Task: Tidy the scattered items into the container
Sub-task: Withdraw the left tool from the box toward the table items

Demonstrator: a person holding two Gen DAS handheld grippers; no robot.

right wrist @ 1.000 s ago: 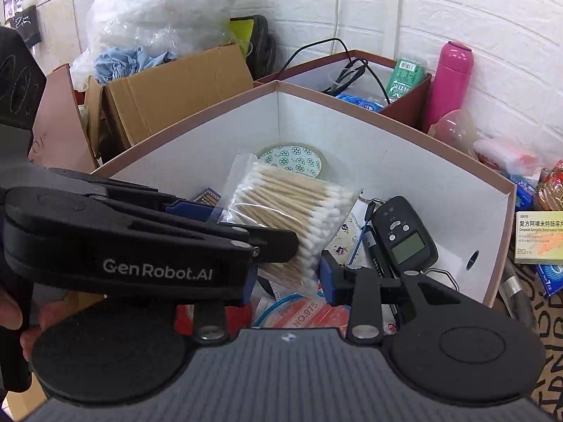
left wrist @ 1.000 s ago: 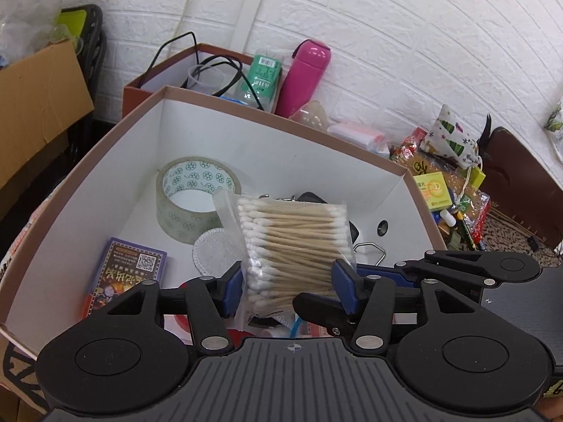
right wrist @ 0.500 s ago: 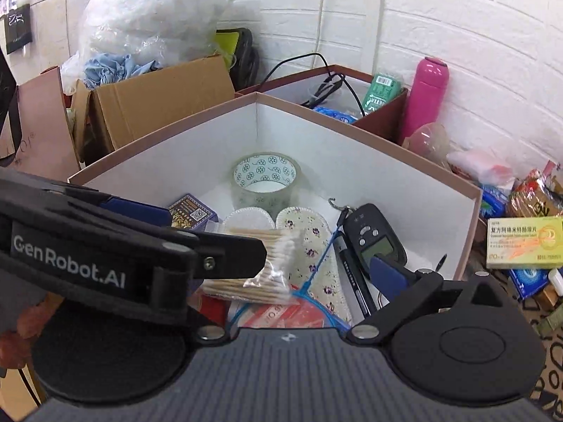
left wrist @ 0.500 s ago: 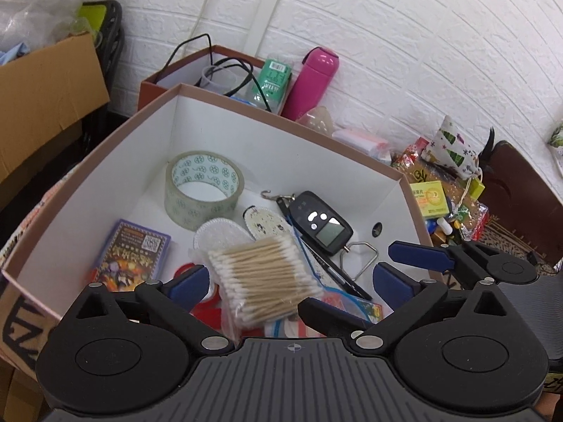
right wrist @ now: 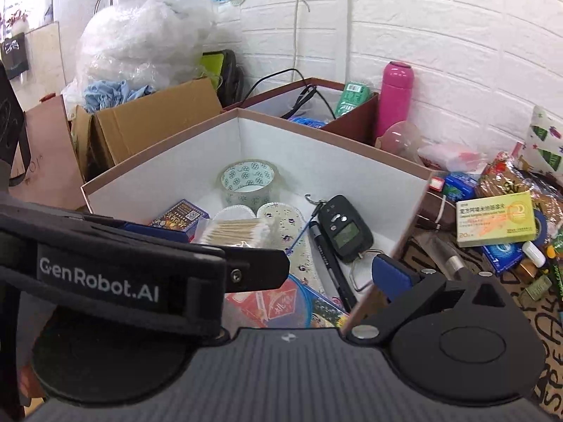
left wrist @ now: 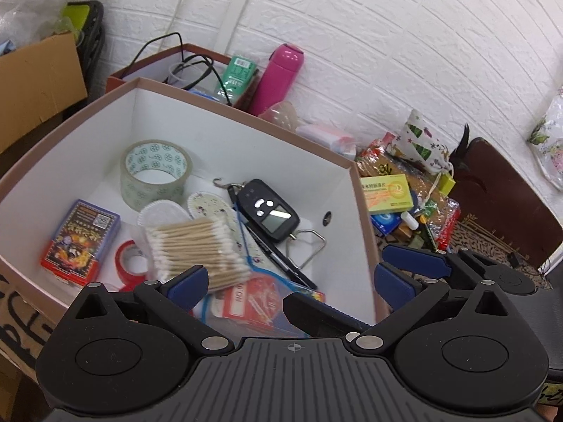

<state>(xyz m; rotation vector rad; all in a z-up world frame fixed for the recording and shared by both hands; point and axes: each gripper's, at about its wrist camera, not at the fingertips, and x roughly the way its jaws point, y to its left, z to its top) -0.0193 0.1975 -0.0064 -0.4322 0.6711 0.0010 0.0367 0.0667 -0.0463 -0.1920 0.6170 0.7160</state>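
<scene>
The bag of cotton swabs (left wrist: pixel 197 249) (right wrist: pixel 235 230) lies flat in the white box (left wrist: pixel 246 119) (right wrist: pixel 334 147), on top of a zip pouch (left wrist: pixel 253 302). My left gripper (left wrist: pixel 290 281) stands wide open above the box's near side, nothing between its pads. My right gripper (right wrist: pixel 292 267) is beside it with its jaws opening and nothing held. One blue pad (right wrist: pixel 390 274) of it shows, the other is hidden behind the left gripper's body. Also in the box are a tape roll (left wrist: pixel 155 172), a card pack (left wrist: pixel 81 239), a hanging scale (left wrist: pixel 267 214) and a pen.
To the right of the box lie loose items on a patterned mat: a yellow medicine box (left wrist: pixel 385 193) (right wrist: pixel 496 219), a blue box (right wrist: pixel 503 256), a Christmas pouch (left wrist: pixel 422 144). Behind stand a brown box with cables (right wrist: pixel 316 105), a pink bottle (left wrist: pixel 281 74) and a cardboard carton (right wrist: pixel 151 130).
Both grippers opened and let go of the cotton swab bag, which dropped flat into the box. Both have drawn back and a little up from the box.
</scene>
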